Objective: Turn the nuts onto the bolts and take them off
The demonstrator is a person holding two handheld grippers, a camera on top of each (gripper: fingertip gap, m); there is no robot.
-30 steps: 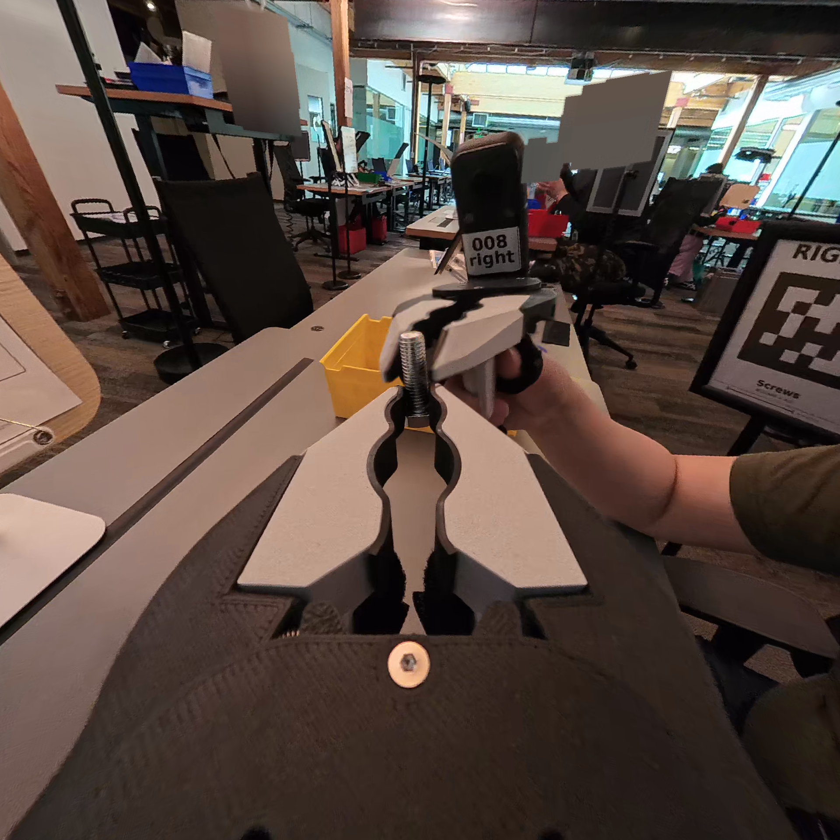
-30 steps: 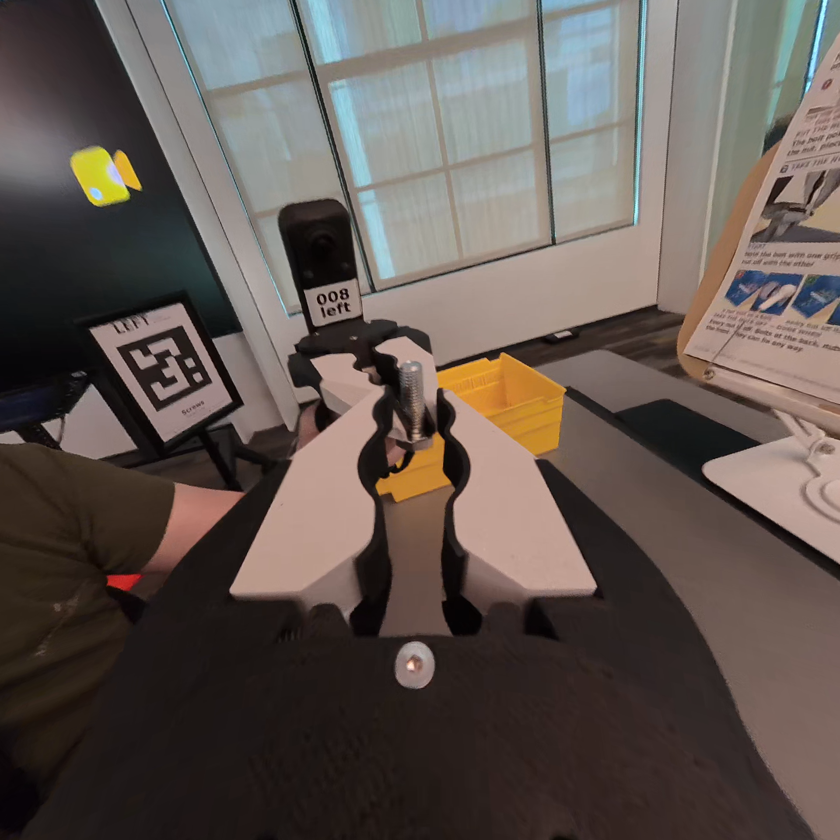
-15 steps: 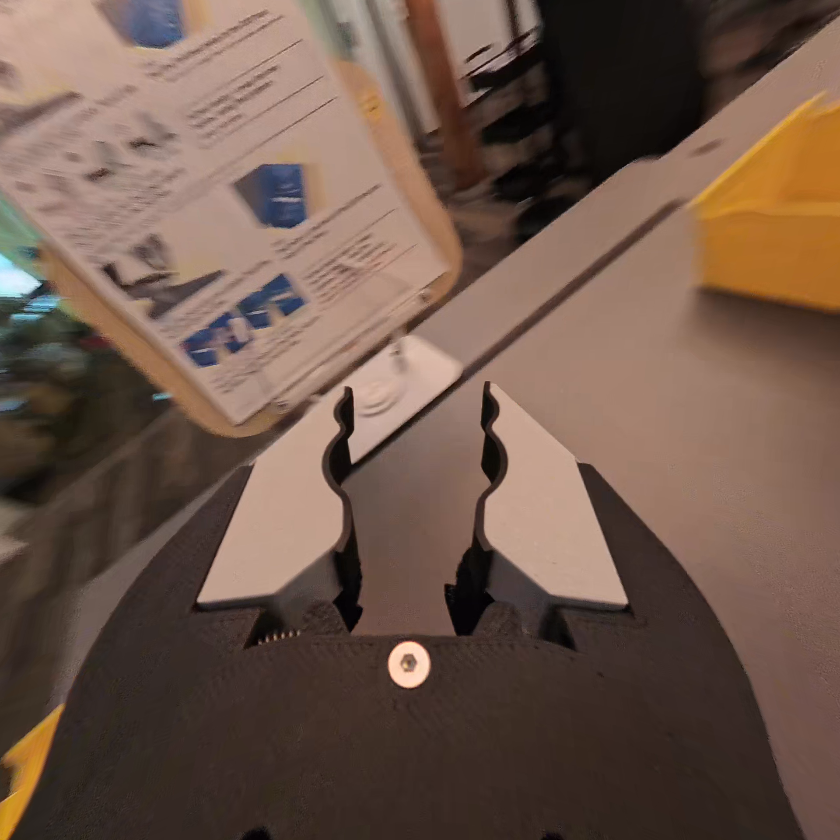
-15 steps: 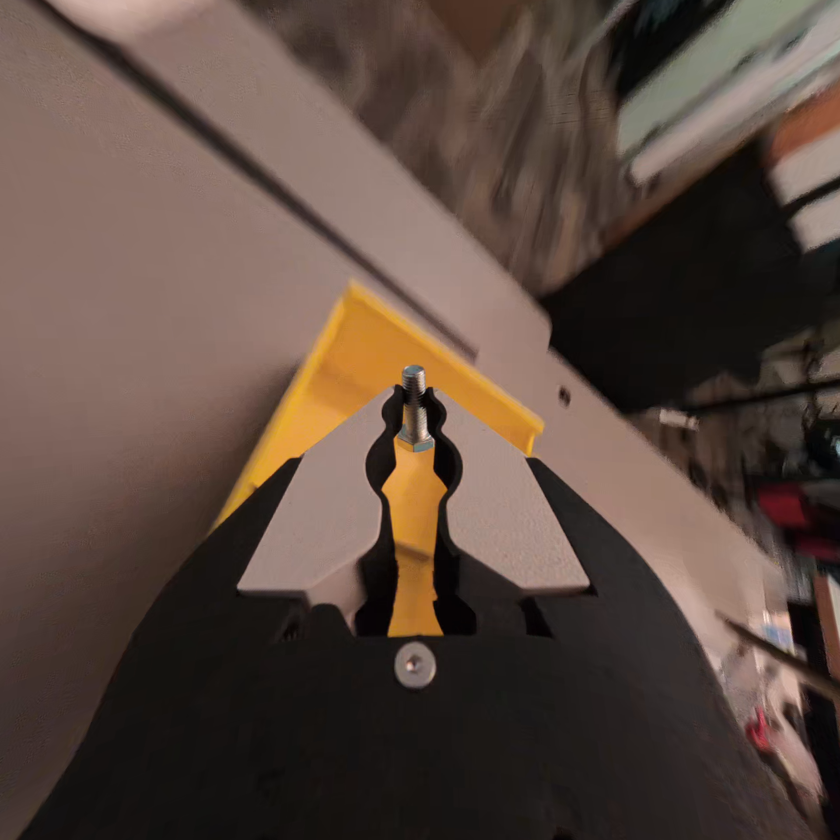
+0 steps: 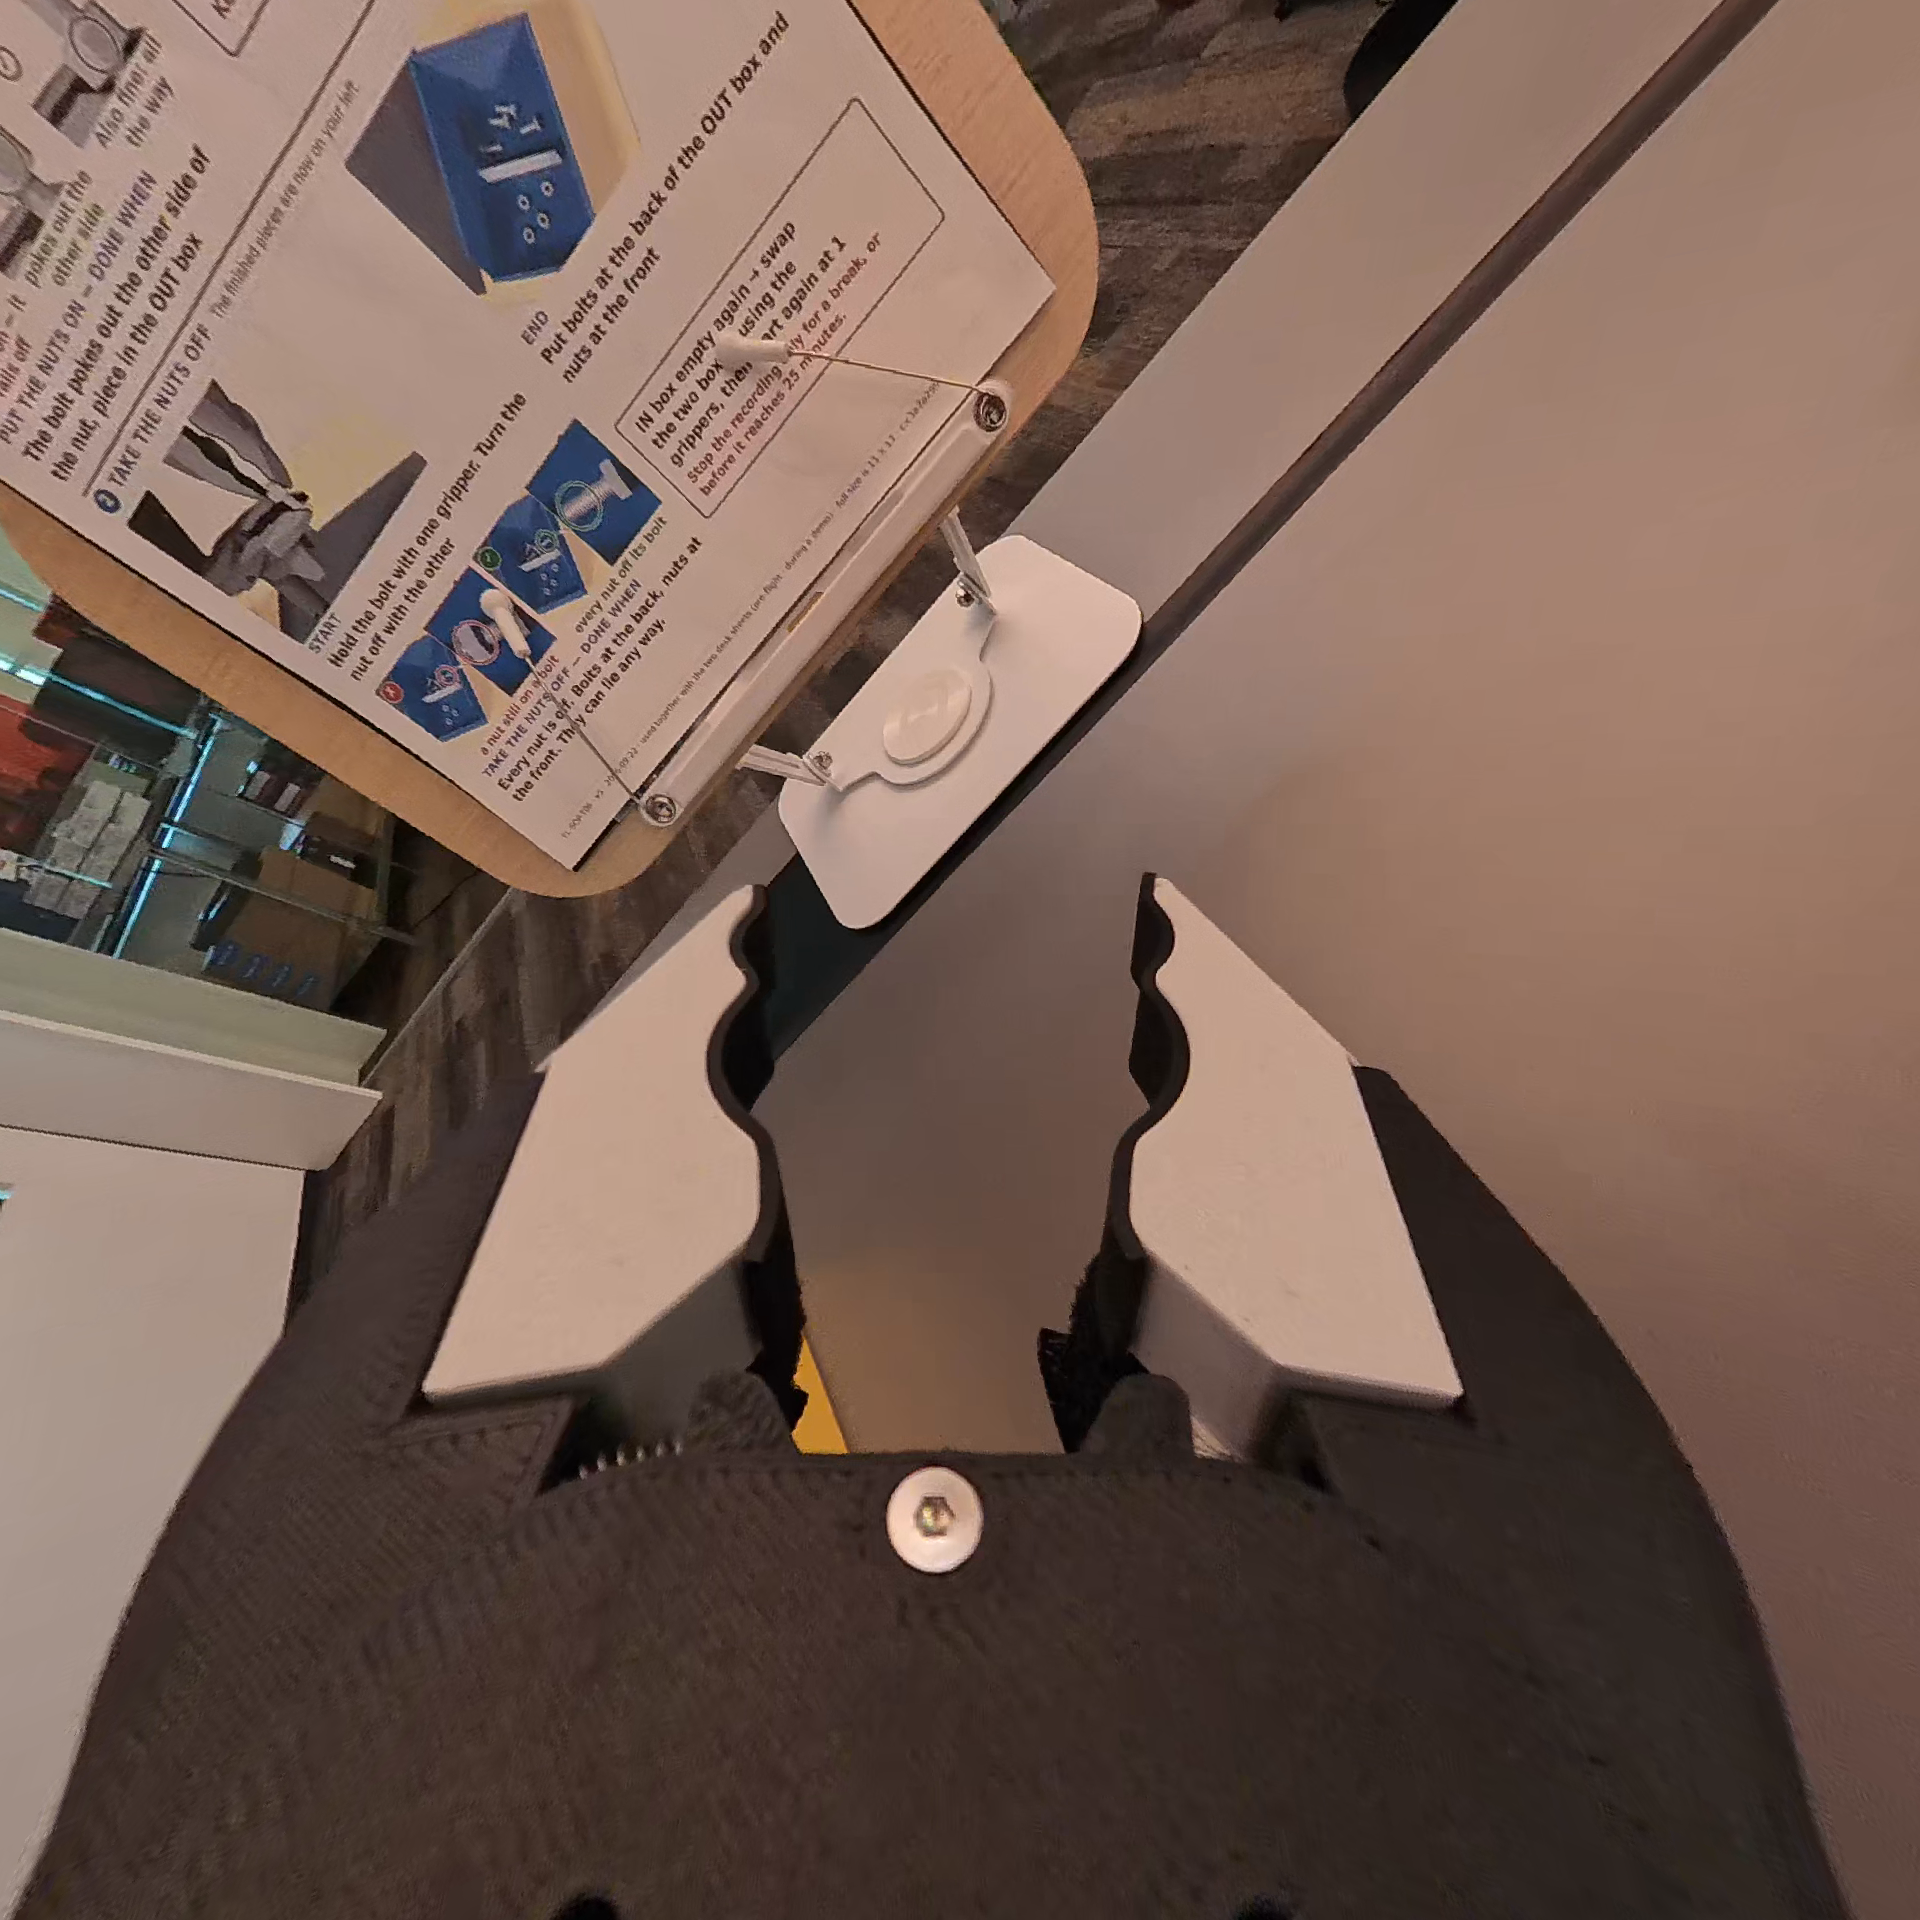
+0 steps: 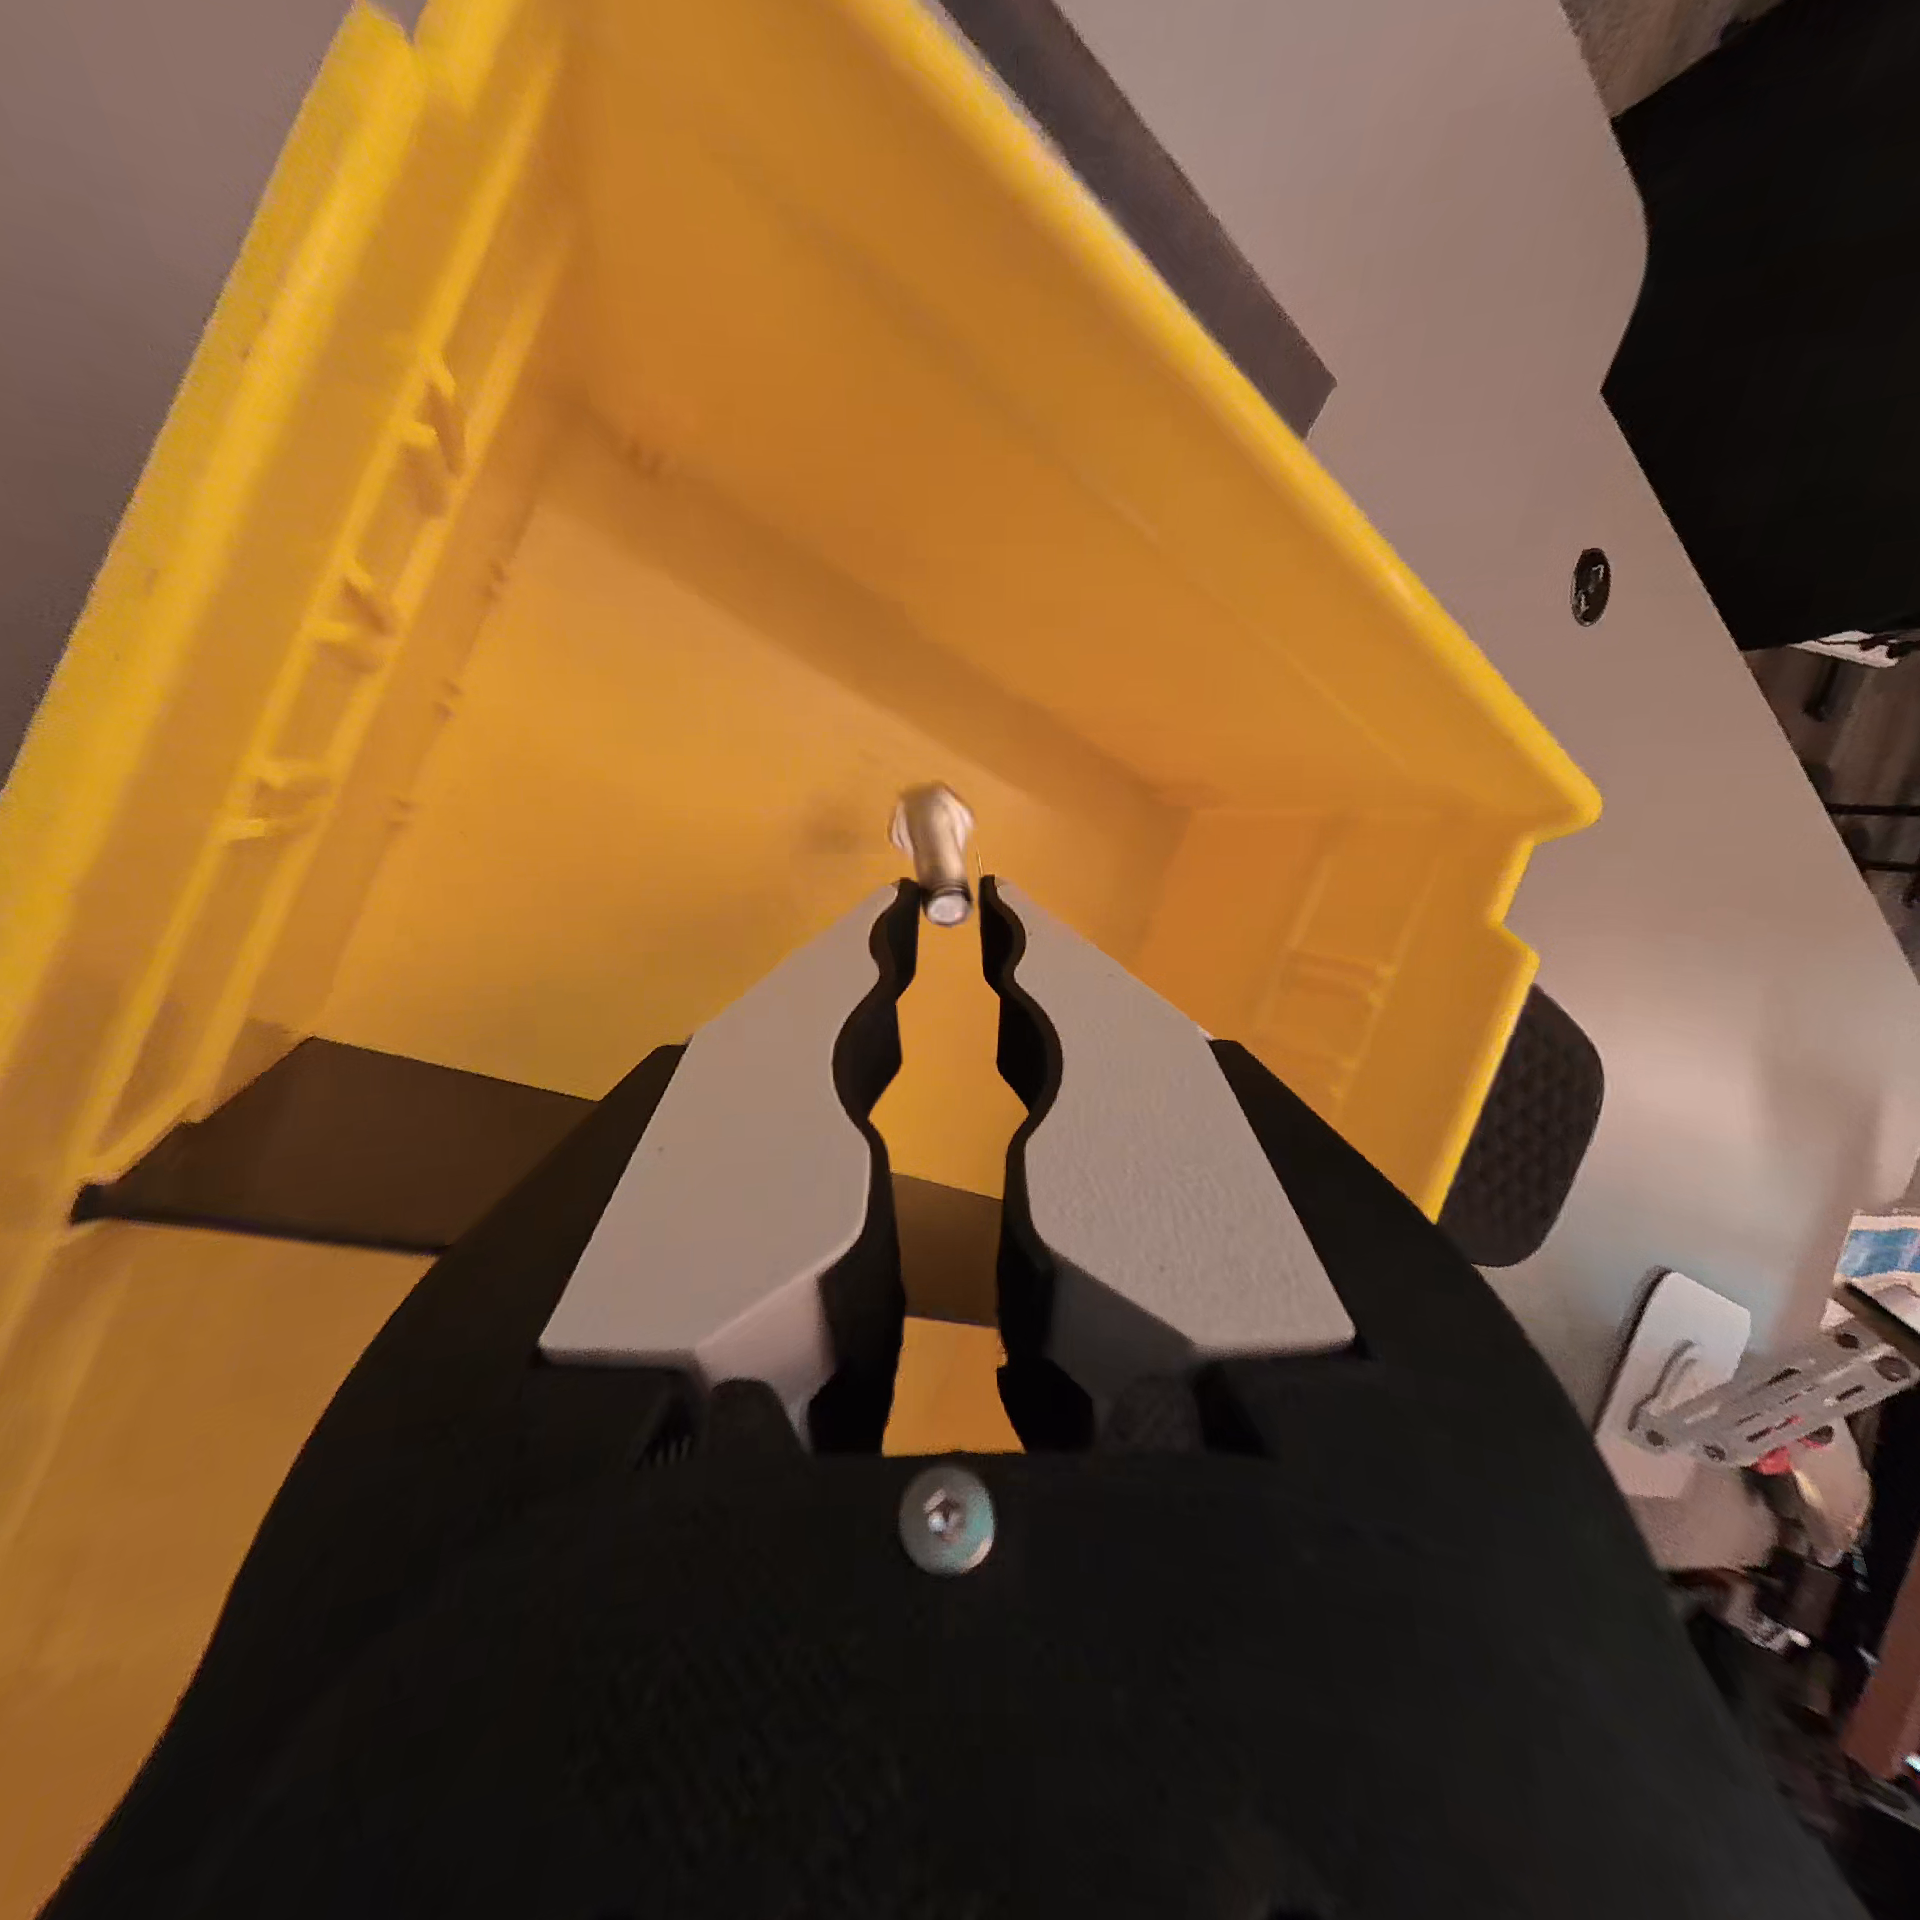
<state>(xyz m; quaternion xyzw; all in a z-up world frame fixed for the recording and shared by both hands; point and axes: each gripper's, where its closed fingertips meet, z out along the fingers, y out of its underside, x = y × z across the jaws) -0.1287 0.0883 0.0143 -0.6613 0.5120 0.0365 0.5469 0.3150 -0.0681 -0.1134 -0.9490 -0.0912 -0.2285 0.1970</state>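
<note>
Yellow plastic bin [image 6: 831, 468] on the grey worktop [image 5: 1455, 727] lies under the right hand-held gripper [image 6: 943, 883], tips loosely around a bare bolt [image 6: 940, 842] apparently being dropped, while the left hand-held gripper [image 5: 945, 914] gapes empty, likely to fetch another piece.

I see a grey table [image 5: 1507, 727] with a dark seam running along it; a white stand base [image 5: 961, 727] and a yellow bin [image 6: 831, 416] rest directly on it.
</note>
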